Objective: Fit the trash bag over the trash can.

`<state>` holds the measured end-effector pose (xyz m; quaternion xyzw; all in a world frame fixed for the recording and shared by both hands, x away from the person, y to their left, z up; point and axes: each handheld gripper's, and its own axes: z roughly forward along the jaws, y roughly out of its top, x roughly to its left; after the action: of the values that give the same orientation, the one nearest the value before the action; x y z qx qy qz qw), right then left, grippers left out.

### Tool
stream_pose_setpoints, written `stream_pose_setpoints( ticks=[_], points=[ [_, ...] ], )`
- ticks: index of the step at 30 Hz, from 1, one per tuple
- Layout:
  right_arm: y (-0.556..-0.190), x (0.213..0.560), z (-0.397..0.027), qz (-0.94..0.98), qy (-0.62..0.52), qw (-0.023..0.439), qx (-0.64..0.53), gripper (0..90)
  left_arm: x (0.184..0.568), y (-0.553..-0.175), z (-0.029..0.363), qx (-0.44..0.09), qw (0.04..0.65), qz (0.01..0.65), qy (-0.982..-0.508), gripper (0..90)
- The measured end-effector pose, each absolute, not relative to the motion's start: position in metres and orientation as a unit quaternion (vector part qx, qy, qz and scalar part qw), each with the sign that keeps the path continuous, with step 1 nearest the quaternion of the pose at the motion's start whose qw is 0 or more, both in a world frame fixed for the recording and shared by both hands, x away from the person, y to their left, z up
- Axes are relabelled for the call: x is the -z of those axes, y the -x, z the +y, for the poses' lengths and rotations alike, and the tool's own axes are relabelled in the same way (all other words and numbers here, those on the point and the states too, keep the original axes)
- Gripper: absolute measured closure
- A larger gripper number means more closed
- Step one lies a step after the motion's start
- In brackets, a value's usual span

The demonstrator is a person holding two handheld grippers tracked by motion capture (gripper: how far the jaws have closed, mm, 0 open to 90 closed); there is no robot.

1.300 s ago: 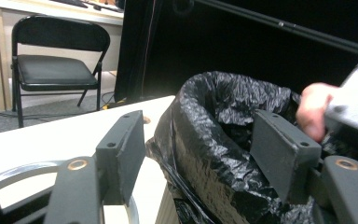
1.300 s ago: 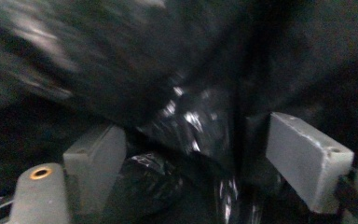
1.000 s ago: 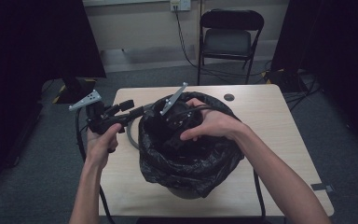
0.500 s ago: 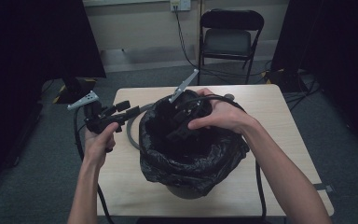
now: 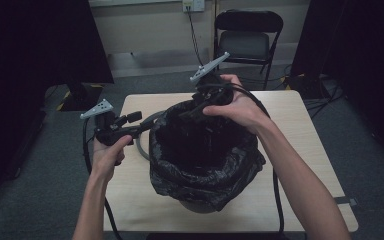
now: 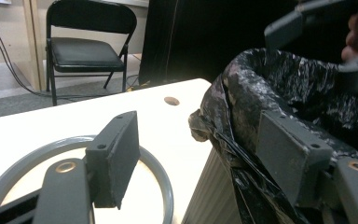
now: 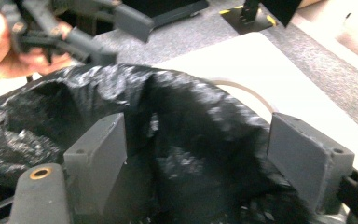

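Bin liner rim sits between the left gripper's wide-spread jaws, against its right pad. The right gripper gapes wide too, liner bunched between its pads, untouched.

In the high view the bag hides nearly all of the bin beneath it, its inside is too dark to make out, and the jaws of the right gripper merge with the black plastic at the far rim, so how they stand cannot be read there. The ring is half covered by the bag and the left gripper, and in the left gripper view it is cut by the bottom edge. In the right gripper view the left hand is blurred and cut by the left edge.
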<state>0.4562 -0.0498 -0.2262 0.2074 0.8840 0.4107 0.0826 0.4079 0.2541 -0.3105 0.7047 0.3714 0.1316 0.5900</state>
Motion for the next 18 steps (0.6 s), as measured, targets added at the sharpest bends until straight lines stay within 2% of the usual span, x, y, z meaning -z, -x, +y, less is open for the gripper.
stream_pose_setpoints(
  ticks=[5,11,18],
  points=[
    [-0.459,0.219,-0.059,0.878,-0.224,0.111,-0.408,19.4,0.315,-0.409,0.253,-0.132,0.58,0.376,-0.711,28.4],
    [-0.458,0.216,-0.081,0.864,-0.242,0.123,-0.424,19.5,0.333,-0.41,0.255,-0.129,0.571,0.397,-0.707,25.3],
    [-0.456,0.236,-0.121,0.836,-0.283,0.147,-0.447,18.2,0.353,-0.419,0.264,-0.111,0.561,0.433,-0.697,24.3]
  ],
)
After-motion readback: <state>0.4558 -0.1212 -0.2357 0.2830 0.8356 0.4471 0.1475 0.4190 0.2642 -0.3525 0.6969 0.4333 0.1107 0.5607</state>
